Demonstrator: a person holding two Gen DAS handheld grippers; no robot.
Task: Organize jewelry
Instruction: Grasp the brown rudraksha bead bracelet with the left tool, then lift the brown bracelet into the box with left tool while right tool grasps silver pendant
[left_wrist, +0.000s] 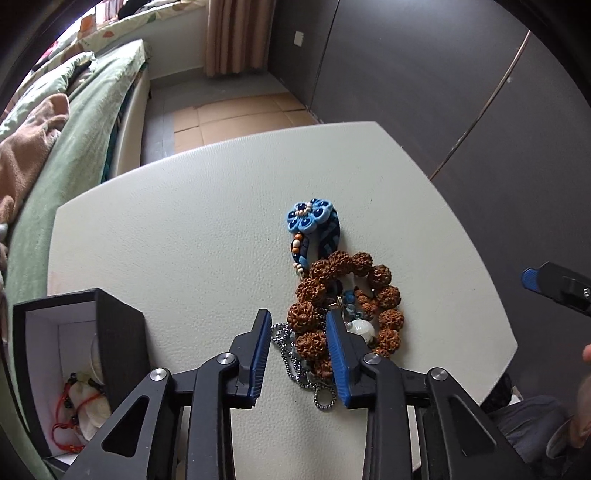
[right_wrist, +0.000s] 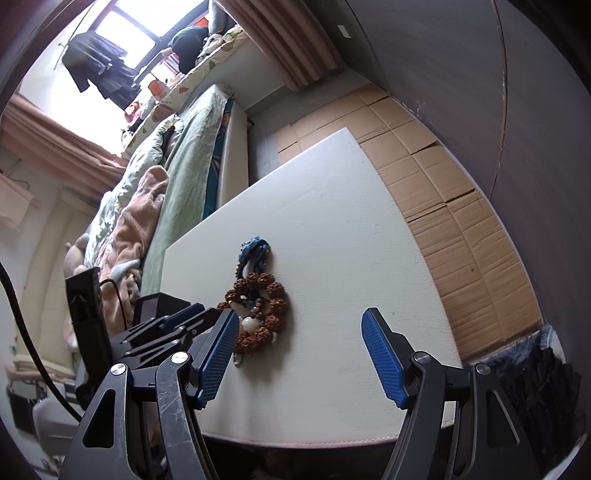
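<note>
Jewelry sits heaped at 5 o'clock on the white table (left_wrist: 184, 221): a brown seed-bead bracelet (left_wrist: 384, 295) over a ball chain (left_wrist: 295, 362), a blue flower piece (left_wrist: 312, 218) at the pile's 12 o'clock. The left gripper (left_wrist: 297, 350) straddles the bracelet's near beads, jaws apart, not yet gripping. Best to close on one strand alone, lift slowly so the chain drops free, then carry it to the black box (left_wrist: 118, 332) at 8 o'clock. The right gripper (right_wrist: 299, 354) waits wide open and empty, angled toward the pile

Bare counter (left_wrist: 184, 229) lies open from nine to twelve o'clock. The jewelry heap (left_wrist: 340, 306) blocks one o'clock. A black box (left_wrist: 114, 332) stands at eight.
</note>
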